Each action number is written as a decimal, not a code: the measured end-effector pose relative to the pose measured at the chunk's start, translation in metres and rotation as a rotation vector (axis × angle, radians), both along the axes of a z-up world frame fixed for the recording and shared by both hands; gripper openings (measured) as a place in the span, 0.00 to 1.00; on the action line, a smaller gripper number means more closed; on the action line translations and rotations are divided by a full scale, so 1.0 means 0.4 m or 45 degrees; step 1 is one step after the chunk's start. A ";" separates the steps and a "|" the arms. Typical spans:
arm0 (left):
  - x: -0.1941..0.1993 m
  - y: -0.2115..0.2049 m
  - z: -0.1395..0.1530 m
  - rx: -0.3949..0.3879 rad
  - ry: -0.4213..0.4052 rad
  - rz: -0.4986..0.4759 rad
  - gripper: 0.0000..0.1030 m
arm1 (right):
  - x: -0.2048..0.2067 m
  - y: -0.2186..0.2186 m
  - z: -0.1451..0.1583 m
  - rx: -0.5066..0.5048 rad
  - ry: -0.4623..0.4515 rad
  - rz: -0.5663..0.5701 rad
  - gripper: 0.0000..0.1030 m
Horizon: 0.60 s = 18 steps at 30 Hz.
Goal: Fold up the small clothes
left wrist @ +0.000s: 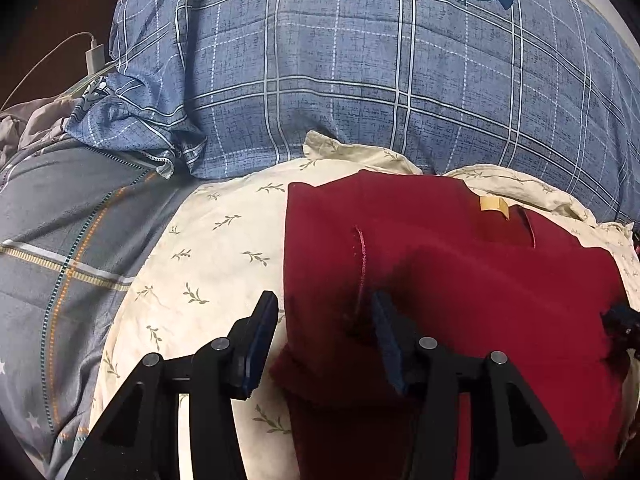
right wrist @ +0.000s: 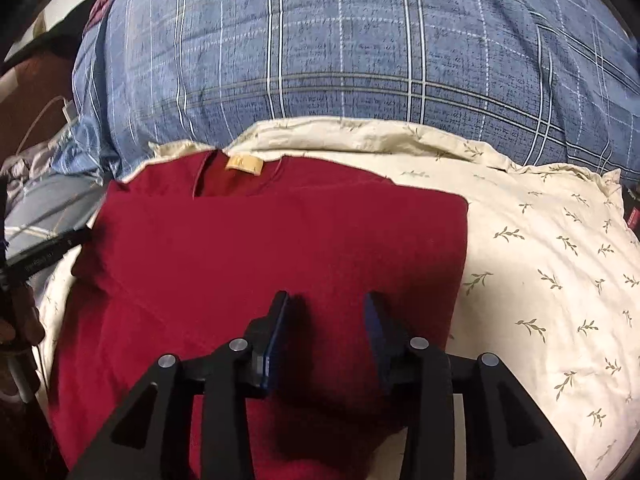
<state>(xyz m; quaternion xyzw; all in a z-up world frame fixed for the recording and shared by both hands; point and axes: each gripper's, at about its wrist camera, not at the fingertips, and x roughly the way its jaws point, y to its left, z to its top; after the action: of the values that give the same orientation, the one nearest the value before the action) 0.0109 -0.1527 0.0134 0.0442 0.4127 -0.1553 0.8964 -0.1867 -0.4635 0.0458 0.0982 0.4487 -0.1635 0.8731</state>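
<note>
On the cream leaf-print pillow (right wrist: 540, 248) lies a folded red shirt (right wrist: 260, 240), soft knit, tan label (right wrist: 245, 165) at its collar by the pillow's far edge. Left gripper (left wrist: 324, 320) angles down, jaws parted astride the shirt's left edge. Right gripper (right wrist: 326, 312) tilts down over its near part, jaws released.

Blue plaid duvet (left wrist: 360, 72) fills twelve o'clock, cream leaf-print pillow (left wrist: 208, 248) lies below it, grey striped sheet (left wrist: 60, 240) at nine, white charger plug (left wrist: 94, 58) at ten.
</note>
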 end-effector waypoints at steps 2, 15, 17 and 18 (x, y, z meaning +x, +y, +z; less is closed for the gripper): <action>0.001 -0.001 -0.002 0.001 0.002 0.000 0.46 | -0.003 -0.009 0.008 0.009 -0.023 -0.019 0.41; 0.023 -0.021 -0.036 0.042 0.033 -0.002 0.51 | 0.018 -0.075 -0.037 -0.023 0.006 -0.117 0.43; 0.028 -0.030 -0.045 0.059 0.034 -0.003 0.52 | 0.007 -0.079 -0.028 -0.002 -0.004 -0.140 0.43; 0.029 -0.031 -0.047 0.060 0.032 -0.002 0.52 | -0.002 -0.075 -0.019 -0.002 -0.004 -0.154 0.43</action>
<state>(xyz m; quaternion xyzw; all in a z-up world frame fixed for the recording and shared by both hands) 0.0223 -0.1650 -0.0055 0.0635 0.4276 -0.1469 0.8897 -0.1876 -0.4937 0.0383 0.1249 0.4403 -0.2161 0.8624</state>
